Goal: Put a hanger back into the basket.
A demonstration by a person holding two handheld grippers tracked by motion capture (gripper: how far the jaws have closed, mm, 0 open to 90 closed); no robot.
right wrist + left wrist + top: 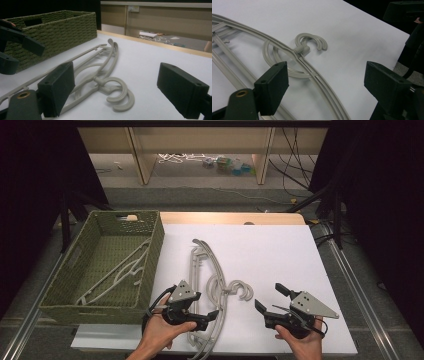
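Note:
Two or three grey plastic hangers (207, 270) lie stacked on the white tabletop (270, 245), their hooks (240, 290) pointing right. My left gripper (210, 312) hovers open over the lower arm of the stack. In the left gripper view the hooks (312, 42) lie just beyond the wide-apart jaws (325, 75), with nothing between the pads. My right gripper (269, 296) stands open to the right of the hooks. The right gripper view shows the hooks (117, 92) between and ahead of its empty jaws (115, 75). Another grey hanger (122, 270) lies inside the green woven basket (155, 250).
The basket (62, 27) stands at the table's left, partly off the white top. A wooden table edge (230, 217) runs along the back, with wooden shelving (200, 150) and loose cables on the floor beyond. Metal rails flank both sides.

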